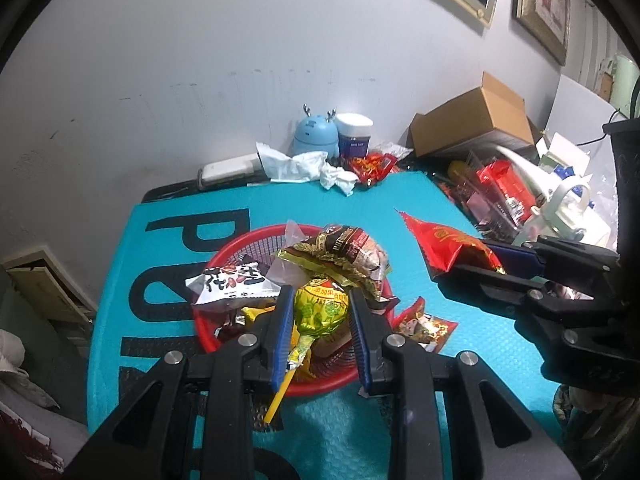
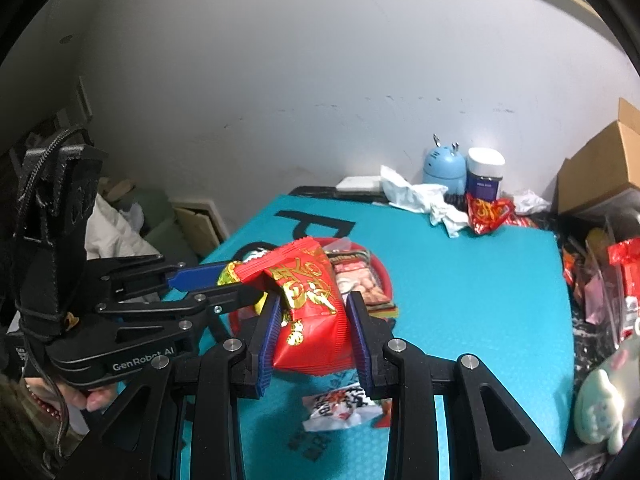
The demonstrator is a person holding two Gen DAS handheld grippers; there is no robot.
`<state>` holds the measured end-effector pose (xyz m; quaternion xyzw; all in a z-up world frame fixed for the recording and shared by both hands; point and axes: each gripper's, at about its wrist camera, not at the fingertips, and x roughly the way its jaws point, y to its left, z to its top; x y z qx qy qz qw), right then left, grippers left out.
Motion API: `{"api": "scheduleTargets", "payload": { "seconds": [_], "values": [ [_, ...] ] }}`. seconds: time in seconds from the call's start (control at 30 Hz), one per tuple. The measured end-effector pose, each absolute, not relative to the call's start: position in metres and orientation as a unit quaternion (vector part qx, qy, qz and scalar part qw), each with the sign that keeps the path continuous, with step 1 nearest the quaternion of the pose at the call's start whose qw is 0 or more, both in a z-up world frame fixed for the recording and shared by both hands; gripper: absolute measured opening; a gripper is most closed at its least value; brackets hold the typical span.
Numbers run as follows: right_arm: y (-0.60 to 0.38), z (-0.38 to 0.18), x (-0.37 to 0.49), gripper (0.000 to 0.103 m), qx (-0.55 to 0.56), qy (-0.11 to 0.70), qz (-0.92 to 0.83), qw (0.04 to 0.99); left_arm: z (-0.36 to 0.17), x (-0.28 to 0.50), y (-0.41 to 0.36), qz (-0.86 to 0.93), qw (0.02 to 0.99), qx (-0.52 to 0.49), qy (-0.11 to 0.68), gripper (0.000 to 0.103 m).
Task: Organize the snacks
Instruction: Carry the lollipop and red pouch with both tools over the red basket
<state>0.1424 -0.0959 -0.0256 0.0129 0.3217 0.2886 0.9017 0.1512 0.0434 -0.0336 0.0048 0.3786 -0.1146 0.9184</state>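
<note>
My left gripper [image 1: 320, 296] is shut on a lollipop [image 1: 320, 314] in yellow-green foil. Its yellow stick [image 1: 278, 398] hangs down over the front of the red mesh basket [image 1: 240, 238]. The basket holds several snack packets, with a brown and gold one [image 1: 344, 252] on top. My right gripper [image 2: 314, 298] is shut on a red packet with gold print [image 2: 312, 320], held above the teal mat [image 2: 460, 300] just right of the basket [image 2: 386, 280]. In the right wrist view the left gripper [image 2: 240, 278] reaches in from the left with the lollipop [image 2: 229, 274].
A white and red packet [image 2: 340, 404] lies on the mat below the right gripper, and a red-gold one [image 1: 424, 324] lies beside the basket. At the back stand a blue deer-shaped container [image 1: 314, 136], a white-lidded jar [image 1: 354, 132], tissues [image 1: 304, 164] and a cardboard box [image 1: 472, 120]. Clutter lines the right edge.
</note>
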Motion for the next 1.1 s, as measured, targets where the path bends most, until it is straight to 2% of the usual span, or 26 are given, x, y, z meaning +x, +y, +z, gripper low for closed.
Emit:
{"api": "scheduleTargets", "payload": {
  "seconds": [0.47,0.93,1.03,1.1],
  "values": [
    [-0.098,-0.052,0.167,0.032,0.024,0.354,0.285,0.891,-0.087,0.183,0.034,-0.115,0.887,0.007,0.447,0.026],
    [-0.092,-0.053,0.167,0.032,0.022,0.359,0.293,0.886,-0.09,0.181,0.042,-0.124,0.875,-0.017,0.468,0.027],
    [-0.091,-0.051,0.166,0.032,0.019,0.358,0.293,0.886,-0.087,0.179,0.043,-0.122,0.877,-0.016,0.465,0.04],
    [-0.09,-0.05,0.165,0.032,0.018,0.357,0.294,0.887,-0.083,0.176,0.045,-0.121,0.88,-0.019,0.459,0.043]
  ]
}}
